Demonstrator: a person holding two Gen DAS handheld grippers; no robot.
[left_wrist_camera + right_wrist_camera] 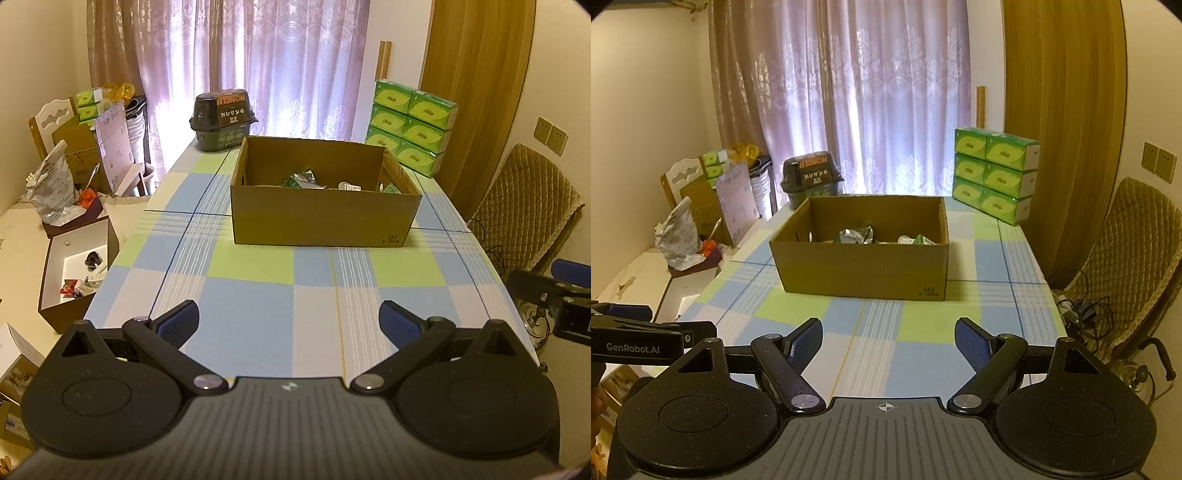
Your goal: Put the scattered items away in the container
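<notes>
A brown cardboard box point(321, 218) point(864, 269) stands in the middle of the checked table. Inside it lie a crumpled silver and green packet point(301, 180) point(856, 235), a small white item point(349, 186) and a green packet point(921, 240). My left gripper point(290, 323) hovers low over the near end of the table, open, with nothing between its blue pads. My right gripper point(888, 341) is likewise open and holds nothing, well short of the box. The right gripper's body shows at the right edge of the left wrist view point(554, 295); the left gripper's body shows at the left edge of the right wrist view point(635, 339).
A dark plastic container point(221, 118) point(810, 181) stands behind the box at the far left. Stacked green tissue packs point(410, 125) point(995, 181) sit at the far right corner. A padded chair point(524, 206) is to the right; open boxes and bags point(70, 251) lie left.
</notes>
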